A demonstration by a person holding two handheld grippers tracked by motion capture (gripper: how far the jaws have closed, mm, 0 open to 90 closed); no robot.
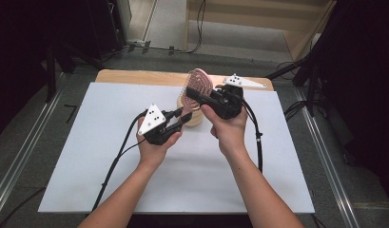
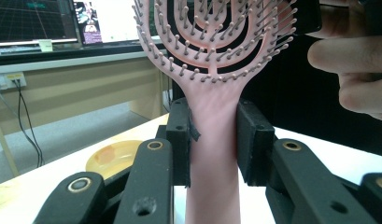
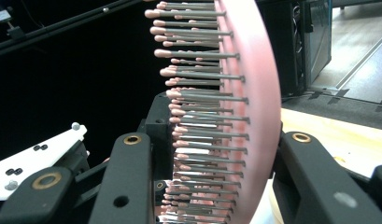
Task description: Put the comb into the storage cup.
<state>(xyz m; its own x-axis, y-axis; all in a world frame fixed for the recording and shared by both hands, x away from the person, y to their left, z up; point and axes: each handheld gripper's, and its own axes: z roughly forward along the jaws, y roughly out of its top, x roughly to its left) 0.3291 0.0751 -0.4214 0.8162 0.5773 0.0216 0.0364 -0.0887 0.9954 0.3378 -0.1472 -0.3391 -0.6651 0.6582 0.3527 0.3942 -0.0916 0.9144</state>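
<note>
A pink paddle hairbrush (image 1: 198,88) is held up off the white tabletop (image 1: 87,156) between the two grippers, over its far middle. The left gripper (image 1: 184,118) is clamped on the handle (image 2: 212,140): in the left gripper view its pads press the handle's two sides, and the handle's long axis runs straight up between the jaws to the bristled head (image 2: 216,37), with bristles facing that camera. The right gripper (image 1: 194,93) comes in from the opposite side and closes across the head; in the right gripper view the head (image 3: 254,93) stands edge-on between the jaws, one on the smooth back, the other against the bristle tips (image 3: 179,116). So both grippers hold one brush, the left low on the handle, the right higher on the head, at roughly a right angle to each other. A shallow yellowish dish (image 2: 115,156) sits on the tabletop just beyond and below the brush. Any handover turns on which grip lets go first; the handle grip looks the firmer one.
</note>
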